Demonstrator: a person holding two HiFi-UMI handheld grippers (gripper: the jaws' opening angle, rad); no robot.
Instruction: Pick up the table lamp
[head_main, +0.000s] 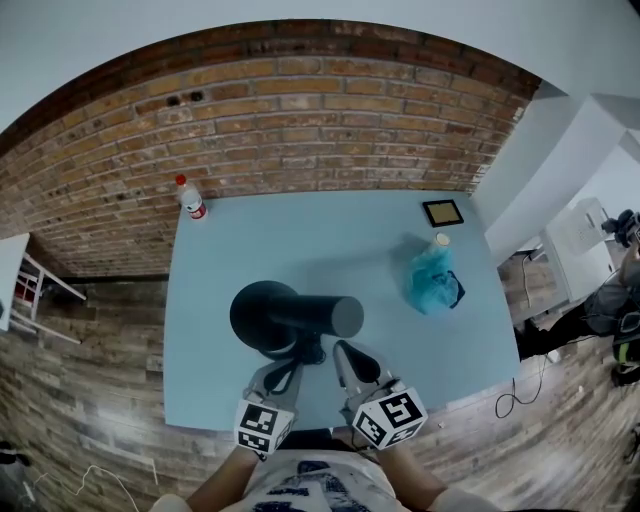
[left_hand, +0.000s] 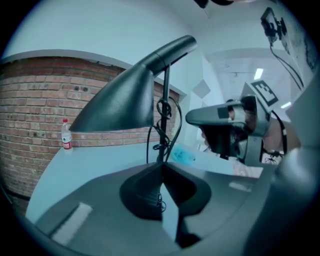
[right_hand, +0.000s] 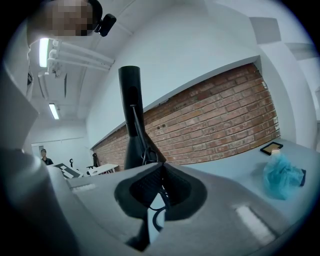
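Containers: one clear plastic bottle with a red cap and red label stands upright at the table's far left corner; its contents cannot be made out. One crumpled blue plastic bag sits on the right side of the table; what is in it is hidden.
Table lamp: one, black and smooth, standing on the table near the front edge. The table lamp has a round flat base, a thin stem and a cone-shaped shade, with a dark cord looped round the stem.
Other items: one small square dark frame lies flat at the far right. One pale cylindrical thing stands just behind the bag.
Table: pale blue, rectangular, matte top, set against a red brick wall.
Left gripper: the left gripper has its jaws closed together with nothing between them, tips just before the lamp's base.
Right gripper: the right gripper is also fully closed and empty, beside the left one and near the lamp.
Count: two grippers, each with one marker cube.
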